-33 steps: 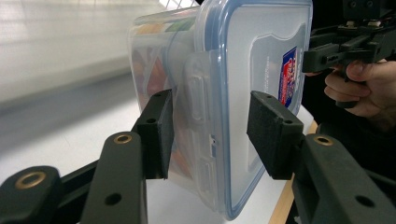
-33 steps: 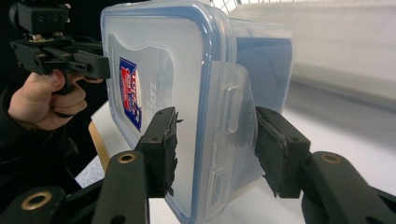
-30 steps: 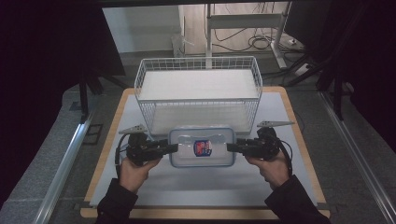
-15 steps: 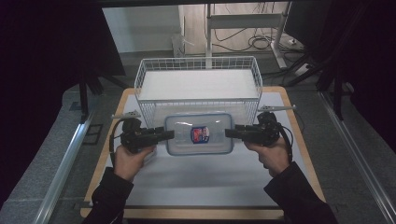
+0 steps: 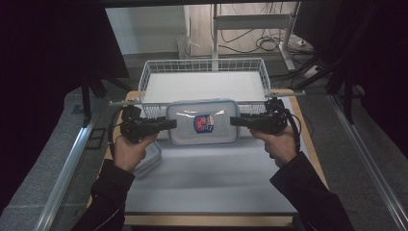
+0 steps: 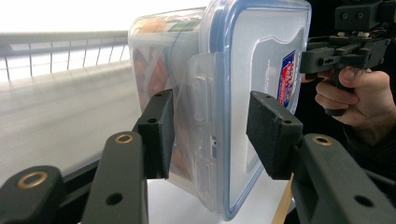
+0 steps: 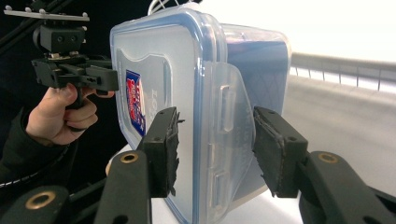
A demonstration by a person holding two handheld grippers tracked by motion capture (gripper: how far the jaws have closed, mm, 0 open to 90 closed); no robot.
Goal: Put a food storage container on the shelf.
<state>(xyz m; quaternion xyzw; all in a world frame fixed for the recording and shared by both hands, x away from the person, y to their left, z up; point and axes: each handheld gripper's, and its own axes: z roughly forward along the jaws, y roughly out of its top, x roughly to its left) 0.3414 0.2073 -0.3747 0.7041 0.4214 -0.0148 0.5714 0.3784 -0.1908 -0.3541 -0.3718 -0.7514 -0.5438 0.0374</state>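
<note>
Container (image 5: 202, 121), clear with a blue-rimmed lid, hangs over the mat just before the wire basket (image 5: 144, 79). I clamp one short end in my left gripper (image 5: 169, 124), the other in my right gripper (image 5: 235, 121), jaws half-closed, to carry it level.

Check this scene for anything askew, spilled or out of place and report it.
Nothing spilled or damaged. The lidded container hangs level between the left tool and right tool, in front of the wire basket. One oddity: a second clear container lies partly hidden under the left hand.
</note>
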